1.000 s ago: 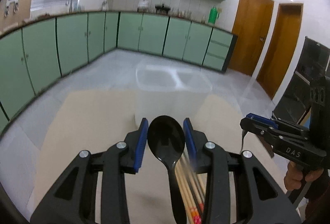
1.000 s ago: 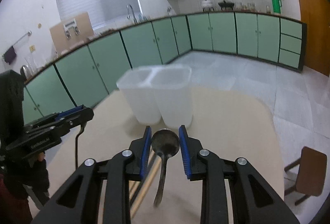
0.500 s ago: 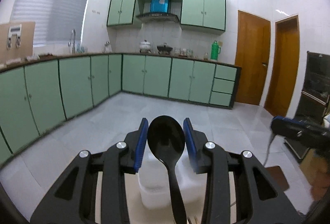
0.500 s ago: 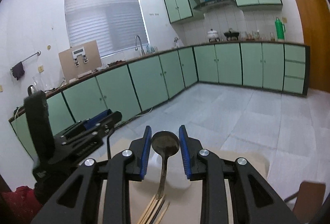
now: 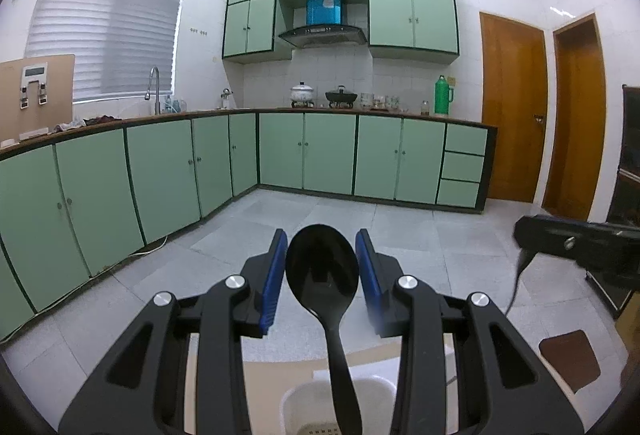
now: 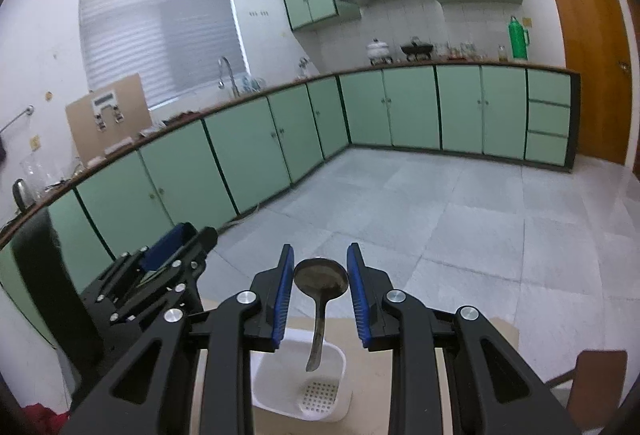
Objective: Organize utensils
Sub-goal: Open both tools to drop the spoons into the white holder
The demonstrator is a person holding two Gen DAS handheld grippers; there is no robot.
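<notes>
Left gripper (image 5: 321,267) clamped on a black spoon (image 5: 322,271) — bowl squeezed between the blue pads (image 5: 276,275), handle hanging down over the white holder (image 5: 340,407) right below. Looks like light, stiff plastic, probably a bit slick on that glossy bowl, so held by the widest part of the bowl seems the safest bet; a pinch nearer the tip could let it swivel.

Right gripper (image 6: 319,277) likewise closed on a metal spoon (image 6: 320,277), bowl up between the pads, handle dangling above a white holder compartment (image 6: 272,383) with a perforated bottom. Likely heavier than the plastic one, rigid, smooth — might slide if the grip eases off early. No fragility worries with either.

Around: beige table (image 6: 472,339) under the holder, brown chair (image 6: 596,375) off to the right, green cabinets (image 6: 248,155) far behind. Main obstacle looks like the two grippers being close side by side over the same holder, plus the divider wall if a handle comes down crooked.
</notes>
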